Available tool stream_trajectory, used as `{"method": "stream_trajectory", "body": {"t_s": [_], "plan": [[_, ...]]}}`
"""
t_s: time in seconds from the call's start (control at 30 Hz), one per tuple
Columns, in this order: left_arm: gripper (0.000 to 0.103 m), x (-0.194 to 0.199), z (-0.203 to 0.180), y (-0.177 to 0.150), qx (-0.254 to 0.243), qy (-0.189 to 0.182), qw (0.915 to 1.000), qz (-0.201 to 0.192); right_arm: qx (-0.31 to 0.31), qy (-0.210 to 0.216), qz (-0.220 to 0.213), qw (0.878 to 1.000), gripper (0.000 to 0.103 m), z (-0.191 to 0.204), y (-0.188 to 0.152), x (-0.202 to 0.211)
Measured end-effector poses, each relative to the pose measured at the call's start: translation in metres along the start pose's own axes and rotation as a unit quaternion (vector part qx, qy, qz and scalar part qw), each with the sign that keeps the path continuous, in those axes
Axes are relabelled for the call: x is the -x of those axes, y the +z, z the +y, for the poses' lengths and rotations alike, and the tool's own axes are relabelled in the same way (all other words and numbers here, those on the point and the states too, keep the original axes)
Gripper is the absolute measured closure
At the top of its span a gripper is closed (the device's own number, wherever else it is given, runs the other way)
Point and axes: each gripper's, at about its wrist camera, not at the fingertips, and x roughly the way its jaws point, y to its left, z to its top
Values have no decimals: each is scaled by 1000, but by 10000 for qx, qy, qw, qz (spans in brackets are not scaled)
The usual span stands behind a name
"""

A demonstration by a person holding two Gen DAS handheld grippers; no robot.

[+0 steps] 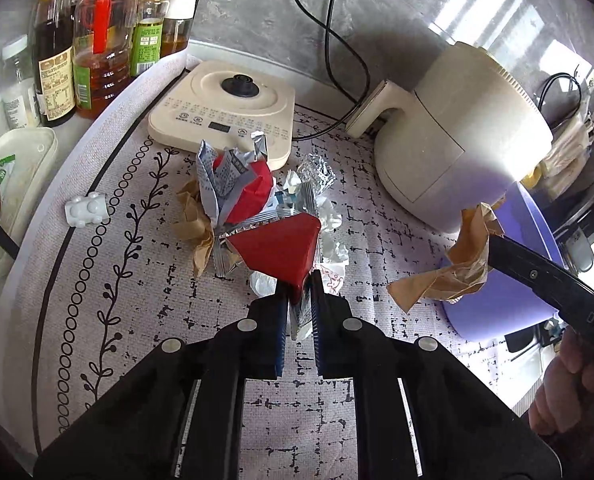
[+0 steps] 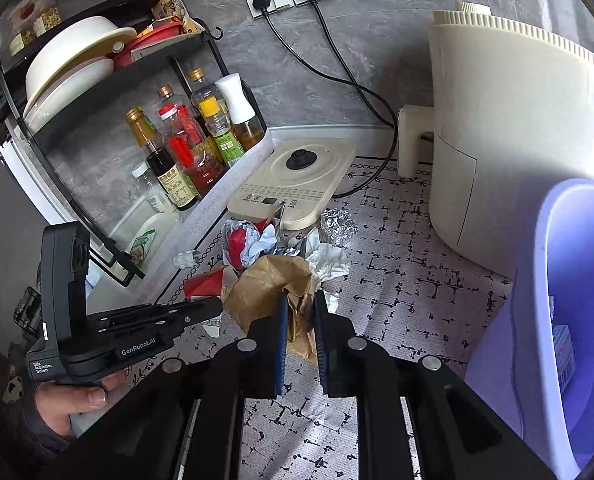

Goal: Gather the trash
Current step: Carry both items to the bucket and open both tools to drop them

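1. The bench (image 1: 157,360) is wearing a grey patterned mat that is carrying everything else.
2. A cream air fryer (image 2: 517,132) is standing at the back right, its handle pointing toward the wall.
3. A lavender bin (image 2: 557,320) is sitting just beside the air fryer's front, a small printed carton lying inside it.
4. A black rack (image 2: 109,92) at the left is holding bowls above and oil and sauce bottles (image 1: 97,40) below.
5. A cream induction base (image 1: 225,108) is lying flat between the bottles and the air fryer.
6. A trash pile (image 1: 253,196) of red wrappers, foil, brown paper and white tissue is lying on the mat just in front of the induction base.
7. The right gripper (image 2: 300,312) is clamping a crumpled brown paper bag (image 2: 273,284), holding it above the mat between the pile and the bin; in the left wrist view the bag (image 1: 457,260) is hanging just beside the bin's rim.
8. The left gripper (image 1: 299,292) is pinching a red triangular carton (image 1: 281,248) by its lower corner, at the near edge of the pile.
9. A small white studded block (image 1: 87,208) is sitting apart to the left of the pile.
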Motion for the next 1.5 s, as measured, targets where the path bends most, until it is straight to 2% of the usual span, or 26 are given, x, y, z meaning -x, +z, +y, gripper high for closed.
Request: {"method": "stream_trajectory", "body": {"t_s": [0.17,0.33,0.43,0.67,0.8,0.97,1.07,1.17,1.23,1.27,1.5], "plan": [[92,29,-12,14,4,105,9990,-426,214,290,-356,9987,89,4,19,19],[92,47,-32,34,-18,330,9962,-800,496,511,-1007,9924,90,1,38,57],[92,60,-53,45,-160,266,9936,-1088,535,592,-1326,9880,90,-9,46,82],[92,71,-97,64,-388,-56,9894,-1398,480,290,-1861,9809,90,-38,51,131],[92,72,-127,75,-641,-385,9853,-1536,327,-2,-2017,9789,90,-61,48,152],[92,66,-162,80,-808,-762,9832,-1445,79,-362,-2158,9757,89,-87,34,175],[92,66,-186,84,-1116,-895,9794,-1427,-86,-553,-2254,9726,88,-100,26,186],[92,68,-205,88,-1348,-1045,9748,-1436,-265,-832,-2320,9688,81,-111,18,194],[92,65,-212,89,-1416,-1135,9740,-1358,-471,-944,-2371,9657,51,-121,11,197],[92,62,-215,88,-1453,-1158,9738,-1308,-555,-1027,-2415,9633,47,-124,7,200],[92,42,-229,77,-1554,-1456,9723,-968,-916,-1492,-2585,9500,35,-143,-14,228]]}}
